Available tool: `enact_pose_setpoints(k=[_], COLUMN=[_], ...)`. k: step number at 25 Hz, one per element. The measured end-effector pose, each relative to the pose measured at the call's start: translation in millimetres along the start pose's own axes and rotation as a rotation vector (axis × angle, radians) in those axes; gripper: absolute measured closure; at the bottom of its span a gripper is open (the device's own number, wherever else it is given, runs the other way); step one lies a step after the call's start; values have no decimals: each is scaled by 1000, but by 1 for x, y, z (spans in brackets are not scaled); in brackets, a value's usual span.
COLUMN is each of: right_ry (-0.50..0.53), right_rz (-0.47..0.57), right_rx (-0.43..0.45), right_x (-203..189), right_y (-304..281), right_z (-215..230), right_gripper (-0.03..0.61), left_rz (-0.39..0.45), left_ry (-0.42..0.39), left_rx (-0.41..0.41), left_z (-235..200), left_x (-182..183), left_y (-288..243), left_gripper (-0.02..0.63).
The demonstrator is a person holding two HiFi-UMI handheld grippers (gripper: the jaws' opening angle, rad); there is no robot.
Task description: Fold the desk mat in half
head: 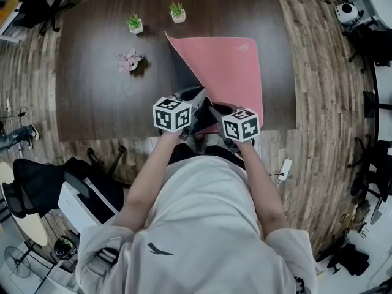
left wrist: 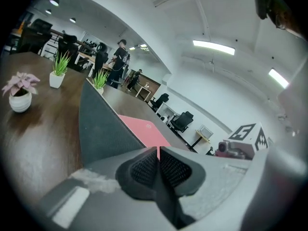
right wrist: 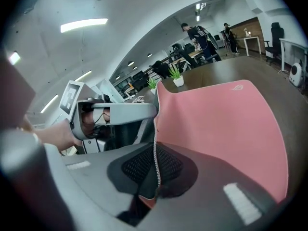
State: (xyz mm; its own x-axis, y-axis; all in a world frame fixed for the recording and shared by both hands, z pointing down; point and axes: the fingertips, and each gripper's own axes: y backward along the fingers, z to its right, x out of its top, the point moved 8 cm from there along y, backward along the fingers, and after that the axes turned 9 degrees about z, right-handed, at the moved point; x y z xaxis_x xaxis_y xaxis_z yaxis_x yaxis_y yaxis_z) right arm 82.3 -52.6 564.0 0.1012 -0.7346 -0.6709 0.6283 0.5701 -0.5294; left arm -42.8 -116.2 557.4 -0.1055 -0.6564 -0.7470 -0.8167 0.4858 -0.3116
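At the near edge of the desk point(head: 92, 78), left gripper point(left wrist: 158, 153) and right gripper point(right wrist: 155, 153) are both pinched tight on the pink desk mat point(head: 233, 66), left side lifted, grey underside showing.

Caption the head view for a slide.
Left gripper and right gripper clamp the pink desk mat's lifted near edge.

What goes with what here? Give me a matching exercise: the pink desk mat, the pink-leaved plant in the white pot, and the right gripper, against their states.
1. pink desk mat
2. pink-leaved plant in a round white pot
3. right gripper

A. shut on the mat's edge
B. standing on the dark wooden table, left of the mat
C. near edge lifted, grey underside showing

Pairs: 1-C, 2-B, 3-A.
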Motion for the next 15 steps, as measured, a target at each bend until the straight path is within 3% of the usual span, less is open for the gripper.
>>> enact_pose_setpoints(k=[6,15], right_ry=[-20,-91], right_rz=[48,143], right_rx=[-47,-157], right_x=[4,5], right_y=[22,80], right_z=[15,47], right_gripper=[561,561], left_rz=[93,126], left_ry=[-54,-96], left_rx=[-31,17], left_z=[15,14], left_x=[24,32], left_y=[13,30], left_gripper=[592,594])
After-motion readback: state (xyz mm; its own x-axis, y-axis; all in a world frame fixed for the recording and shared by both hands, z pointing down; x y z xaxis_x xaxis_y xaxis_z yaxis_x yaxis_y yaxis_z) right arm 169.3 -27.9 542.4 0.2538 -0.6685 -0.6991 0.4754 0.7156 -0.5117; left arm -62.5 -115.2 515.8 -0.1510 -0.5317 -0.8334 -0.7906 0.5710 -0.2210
